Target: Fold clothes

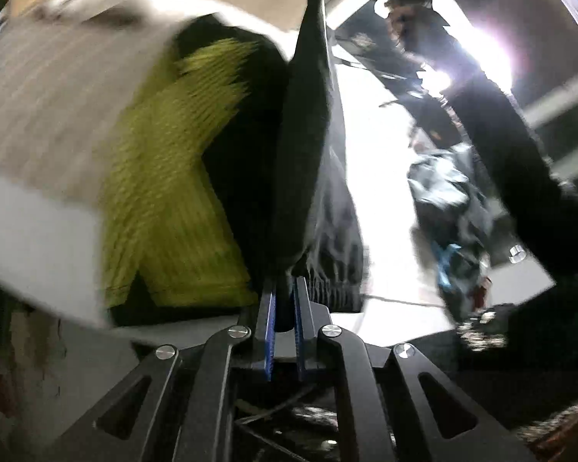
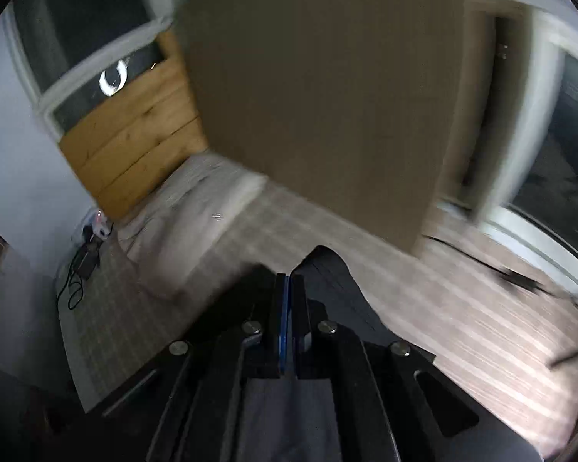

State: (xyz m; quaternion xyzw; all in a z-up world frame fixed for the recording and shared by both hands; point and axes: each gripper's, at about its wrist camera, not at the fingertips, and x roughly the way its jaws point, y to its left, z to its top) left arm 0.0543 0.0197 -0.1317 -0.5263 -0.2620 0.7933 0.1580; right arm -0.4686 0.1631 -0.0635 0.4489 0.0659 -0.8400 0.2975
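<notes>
In the left wrist view, a dark garment (image 1: 304, 134) hangs stretched from the top of the picture down into my left gripper (image 1: 285, 288). Its blue pads are shut on the garment's gathered hem. A yellow-green and black top (image 1: 165, 177) lies behind it on the striped bed cover (image 1: 46, 107). In the right wrist view my right gripper (image 2: 287, 285) is shut. Dark cloth (image 2: 327, 269) bunches around its fingertips, and more grey cloth hangs under the fingers. Both views are blurred by motion.
A person in dark clothes (image 1: 493, 123) stands at the right, beside a heap of mixed clothes (image 1: 451, 200). A large brown board (image 2: 320, 96) and a wooden headboard (image 2: 135, 138) rise behind the bed (image 2: 462, 308). Cables (image 2: 81, 265) lie at its left edge.
</notes>
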